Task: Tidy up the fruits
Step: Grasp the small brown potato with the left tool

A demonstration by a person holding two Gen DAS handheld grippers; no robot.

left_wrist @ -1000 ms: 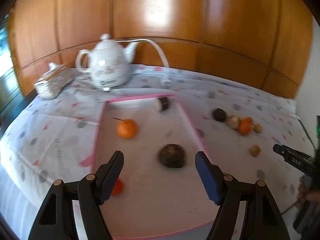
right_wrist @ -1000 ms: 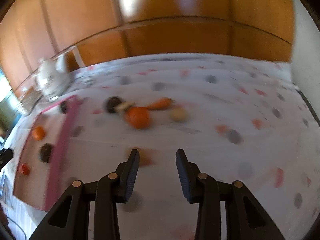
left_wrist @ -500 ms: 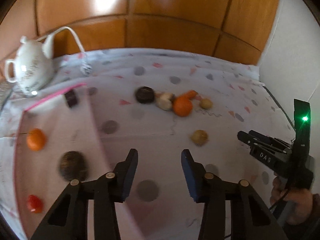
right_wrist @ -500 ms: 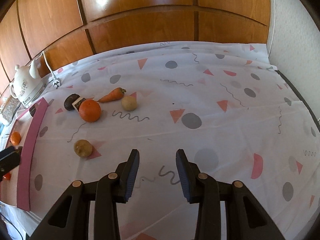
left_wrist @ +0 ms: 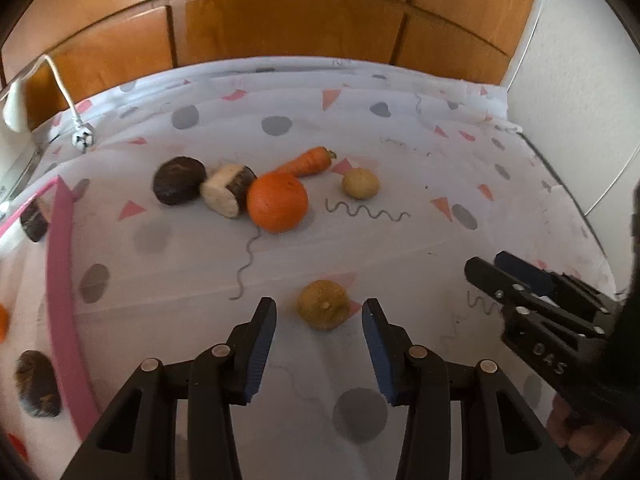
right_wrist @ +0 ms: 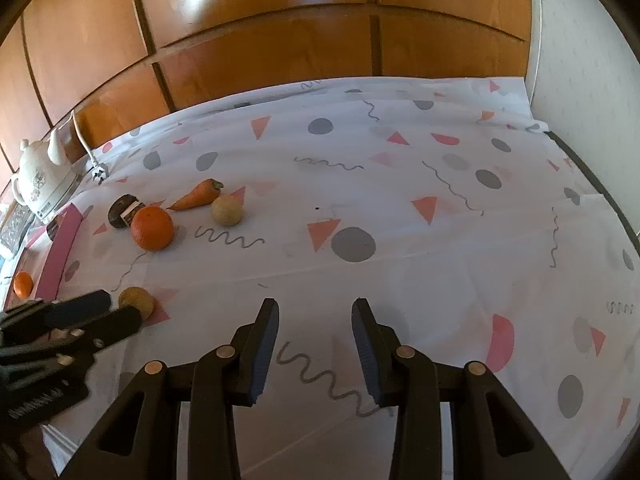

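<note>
Closing, the left gripper point(left_wrist: 319, 326) flanks a tan fruit point(left_wrist: 323, 304) without touching; right gripper point(right_wrist: 315, 322) gapes empty.

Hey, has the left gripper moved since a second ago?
Yes. The left gripper has swung away from the pink-rimmed tray, now at the view's left edge, to a small brown fruit, jaws closing.

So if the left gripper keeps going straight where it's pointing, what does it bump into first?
Probably the small brownish-yellow fruit, which lies just ahead of the left gripper, between its closing fingers but not yet touched. Depth is hard to judge; it might meet the tablecloth instead.
</note>
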